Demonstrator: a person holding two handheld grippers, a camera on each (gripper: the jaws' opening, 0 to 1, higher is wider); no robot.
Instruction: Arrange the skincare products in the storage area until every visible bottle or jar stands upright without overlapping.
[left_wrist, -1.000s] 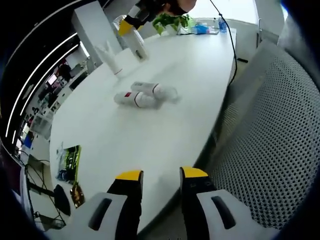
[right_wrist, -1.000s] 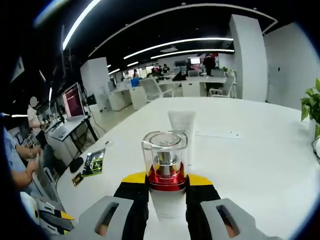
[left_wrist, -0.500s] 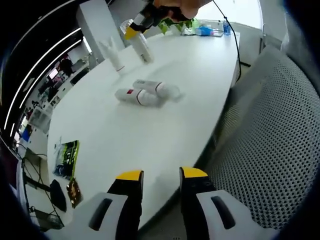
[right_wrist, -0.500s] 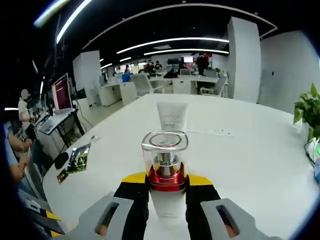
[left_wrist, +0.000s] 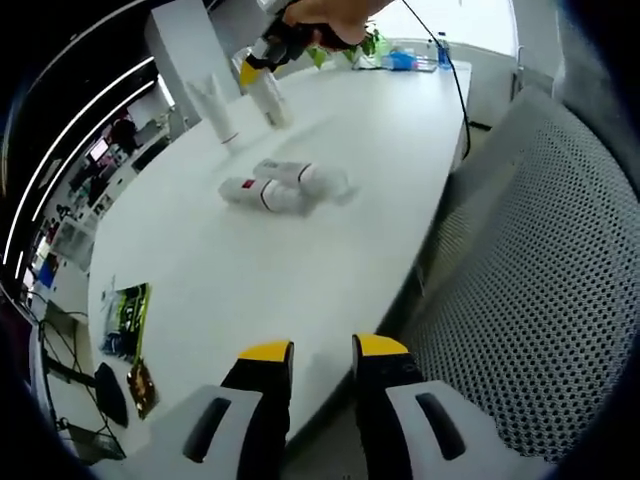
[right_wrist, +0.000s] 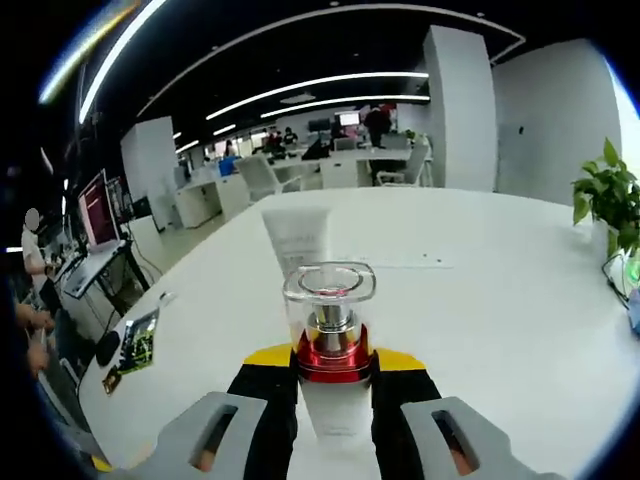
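- Hovering off the edge of the white table (left_wrist: 300, 280), the left gripper (left_wrist: 320, 352) holds nothing, its jaws narrowly parted; two bottles (left_wrist: 275, 185) lie on their sides well ahead of it, and beyond them a white tube (left_wrist: 215, 108) stands upright beside the right gripper (left_wrist: 262, 62).
- Clamped between the right gripper's (right_wrist: 335, 358) jaws stands a clear-capped, red-collared pump bottle (right_wrist: 330, 330), with the white tube (right_wrist: 298, 240) upright just behind it.

Pump bottle (right_wrist: 329, 345): lower body hidden between the right gripper (right_wrist: 334, 375) jaws; label unreadable. White tube (right_wrist: 298, 243): base hidden behind the bottle's clear cap. Two lying bottles (left_wrist: 275, 188): blurred, print illegible. Green plant (right_wrist: 610, 200): cut off at the picture's edge.
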